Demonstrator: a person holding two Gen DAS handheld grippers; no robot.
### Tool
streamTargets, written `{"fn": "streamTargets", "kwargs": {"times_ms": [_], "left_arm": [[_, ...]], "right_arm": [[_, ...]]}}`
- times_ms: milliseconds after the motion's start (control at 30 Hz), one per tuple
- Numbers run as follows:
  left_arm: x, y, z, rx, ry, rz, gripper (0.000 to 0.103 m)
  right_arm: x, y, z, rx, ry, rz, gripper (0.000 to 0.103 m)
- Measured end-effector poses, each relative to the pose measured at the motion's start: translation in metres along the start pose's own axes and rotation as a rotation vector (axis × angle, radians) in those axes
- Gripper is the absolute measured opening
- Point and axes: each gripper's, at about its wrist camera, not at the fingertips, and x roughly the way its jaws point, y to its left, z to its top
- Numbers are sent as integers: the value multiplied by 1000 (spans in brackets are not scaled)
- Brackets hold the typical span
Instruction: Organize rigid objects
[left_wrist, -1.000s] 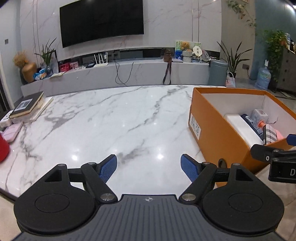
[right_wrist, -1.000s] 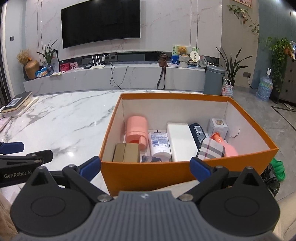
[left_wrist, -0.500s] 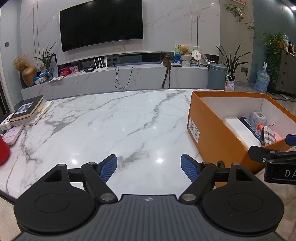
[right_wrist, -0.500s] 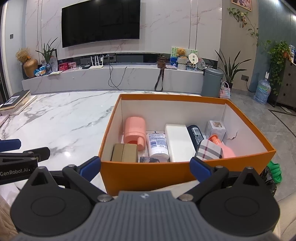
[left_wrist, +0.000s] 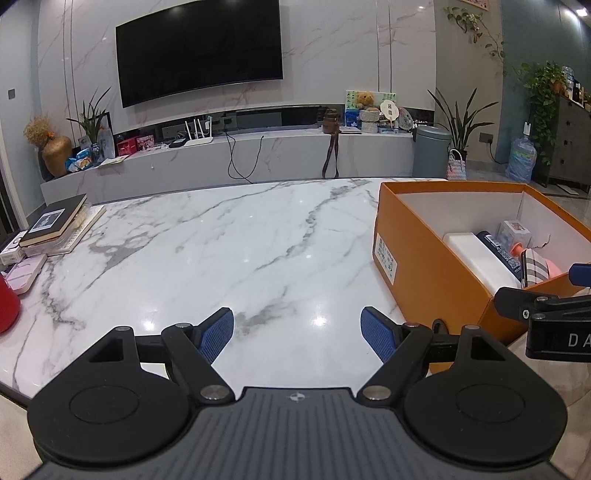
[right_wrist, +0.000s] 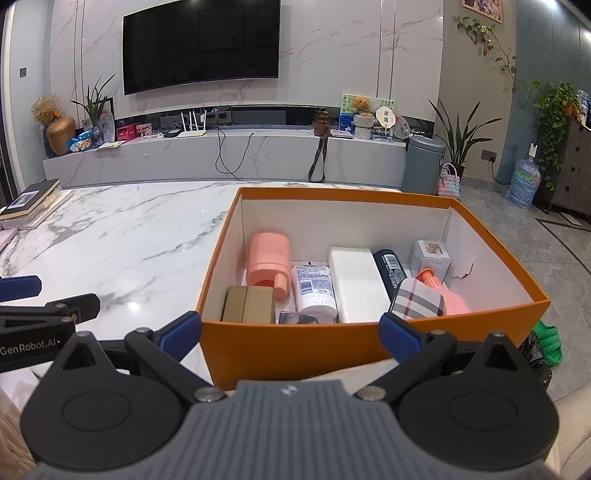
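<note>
The orange box (right_wrist: 369, 343) sits at the near right corner of the marble table (left_wrist: 207, 258), and the things to be tidied already lie inside it: a pink cup (right_wrist: 269, 260) on its side at the left, a tan carton (right_wrist: 248, 304) in front of it, a white tube (right_wrist: 314, 290), a flat white case (right_wrist: 356, 284), a dark tube (right_wrist: 389, 269), a small clear box (right_wrist: 431, 255), and a checked pouch (right_wrist: 419, 303) lying against a pink bottle (right_wrist: 448, 299) at the right.

Both tools are empty. The right gripper (right_wrist: 290, 332) hangs just short of the box's near wall with its jaws spread wide; the left gripper (left_wrist: 297, 334), also spread wide, hovers over bare marble beside the box.

The table in front of the box looks clear, so the sorting seems nearly or fully done — the step in hand is probably a check, or a last straightening. If anything needs squaring up, I would go for the checked pouch, which rests tilted on the bottle. Come over the near wall from above rather than through it, close on the pouch's short edges, and lift gently — its neighbours are packed tight and could shift. The left gripper can steady the box's left wall so it does not slide on the polished top.
</note>
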Motion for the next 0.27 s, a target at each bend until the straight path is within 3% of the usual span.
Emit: {"fn": "streamTargets", "kwargs": {"times_ms": [267], "left_arm": [[0, 0, 0, 2, -2, -6, 92]], "right_arm": [[0, 0, 0, 0, -1, 0, 100]]}}
